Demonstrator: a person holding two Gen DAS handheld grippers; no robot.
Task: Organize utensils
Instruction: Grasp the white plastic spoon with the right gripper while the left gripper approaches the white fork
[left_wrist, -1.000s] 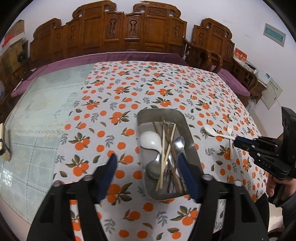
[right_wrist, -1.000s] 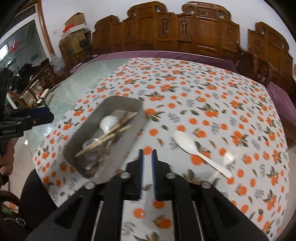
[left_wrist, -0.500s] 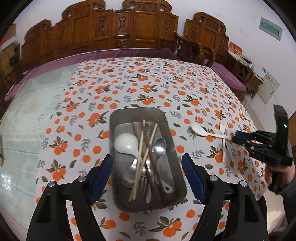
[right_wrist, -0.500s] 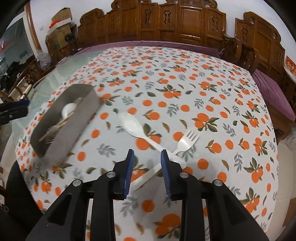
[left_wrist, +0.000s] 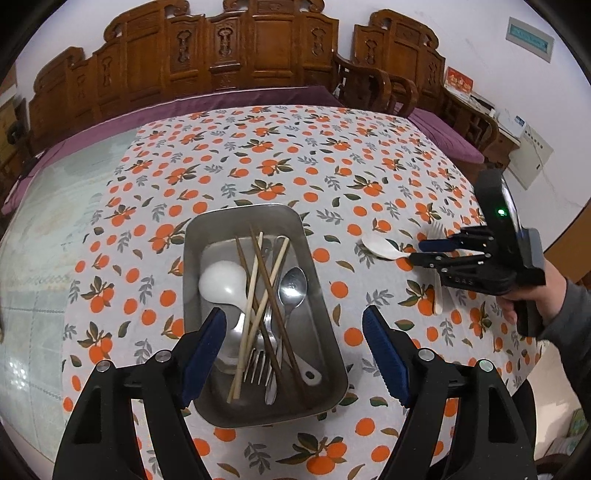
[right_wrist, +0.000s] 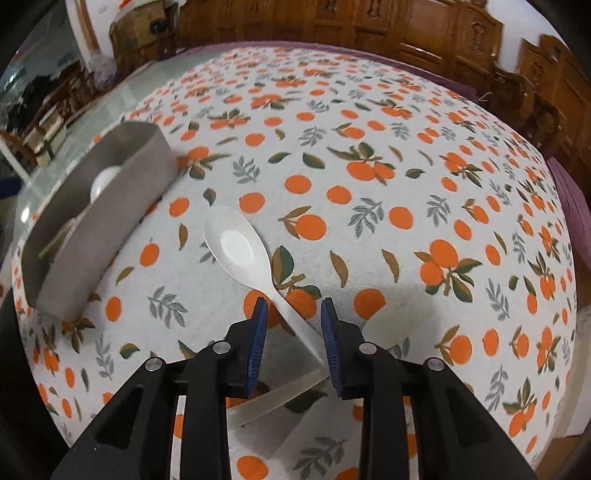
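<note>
Embossed lettering on the right gripper (left_wrist: 424, 251) body reads roughly "BAS". Print on the red wall sign (left_wrist: 458, 79) and the blue-green plaque (left_wrist: 530, 37) is too small to read.

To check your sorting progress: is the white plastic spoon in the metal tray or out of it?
Out. The white plastic spoon lies on the tablecloth beside the metal tray, its handle between the right tool's open pads.
</note>
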